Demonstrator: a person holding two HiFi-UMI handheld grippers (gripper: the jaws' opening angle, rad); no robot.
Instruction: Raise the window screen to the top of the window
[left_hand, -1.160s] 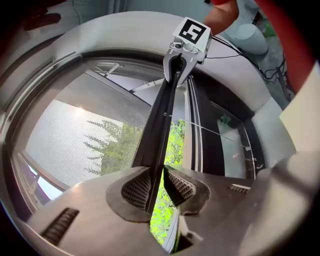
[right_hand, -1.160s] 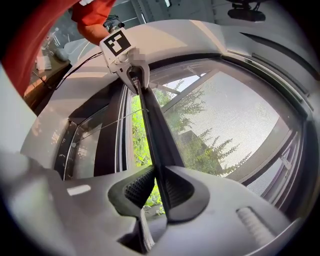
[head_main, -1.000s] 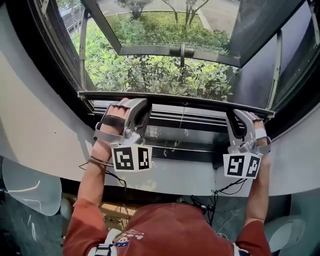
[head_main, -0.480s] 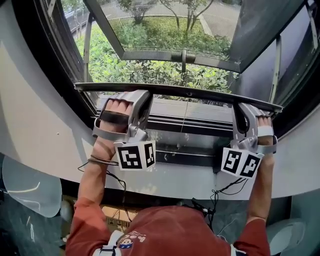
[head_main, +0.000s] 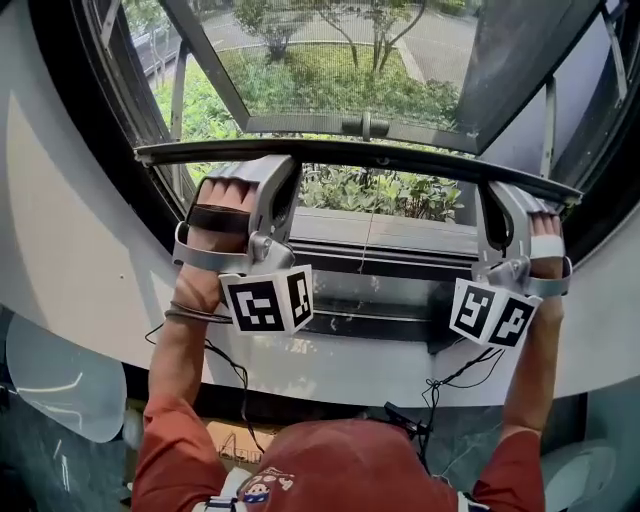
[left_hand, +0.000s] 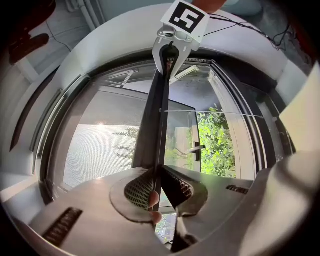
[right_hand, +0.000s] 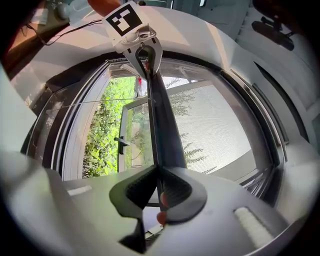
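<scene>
left tongs (left_hand: 156, 186), right tongs (right_hand: 159, 189), gripping screen bar (head_main: 360, 153)

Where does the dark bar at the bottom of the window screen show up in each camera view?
Head view: the screen bar spans the upper middle, from left to right.
Left gripper view: it runs up the centre, from bottom to top.
Right gripper view: it also runs up the centre.
Shared landmark: the window handle, just beyond the bar.

The screen bar (head_main: 360, 155) is dark grey, the left tool (left_hand: 156, 186) and right tool (right_hand: 159, 189) pale grey with black-and-white marker cubes (head_main: 268, 302).
</scene>
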